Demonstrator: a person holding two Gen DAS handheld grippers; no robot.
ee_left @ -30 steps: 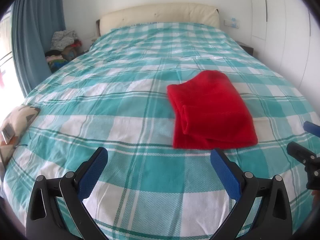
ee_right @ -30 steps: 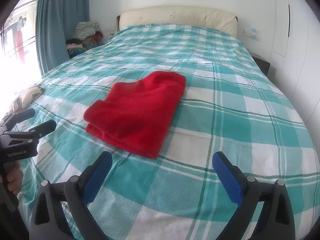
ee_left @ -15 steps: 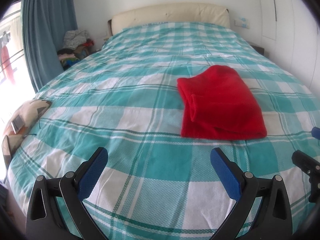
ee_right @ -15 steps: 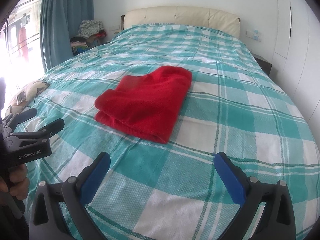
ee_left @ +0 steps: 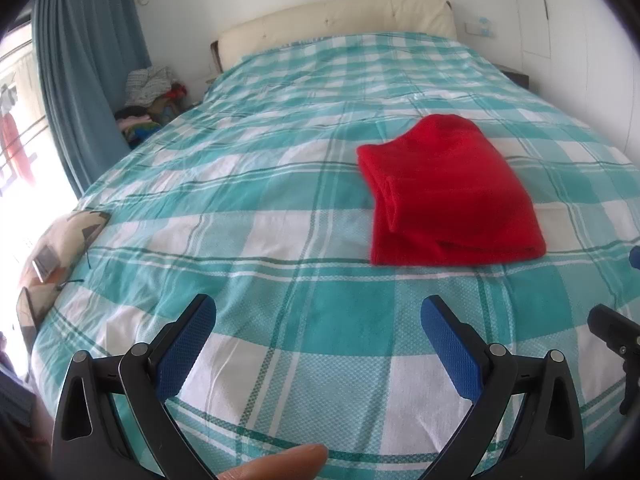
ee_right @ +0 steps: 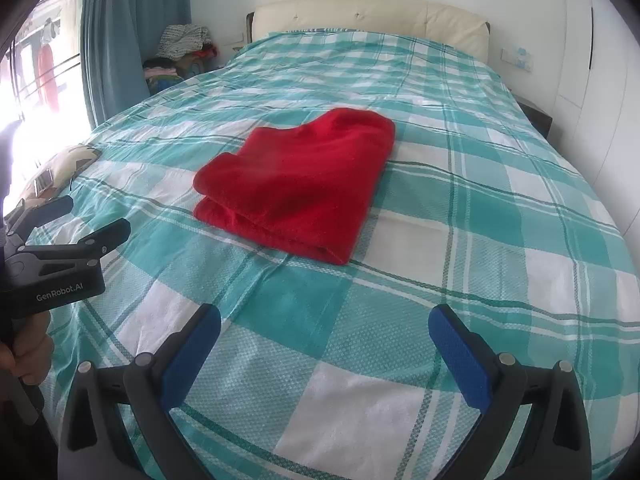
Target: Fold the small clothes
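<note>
Only legible text I find: "GenRobot.AI", pale lettering on the black body of the left gripper [ee_right: 68, 224], at the left edge of my right wrist view.

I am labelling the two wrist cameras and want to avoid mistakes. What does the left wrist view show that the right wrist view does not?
Only the left wrist view shows a fingertip at the bottom edge and the right gripper entering from the right.

Only the right wrist view shows the left gripper seen from outside, with its GenRobot.AI label, and the hand holding it.

Both show the folded red garment lying on the checked bedspread, the cream headboard, the blue curtain and a clothes pile.
</note>
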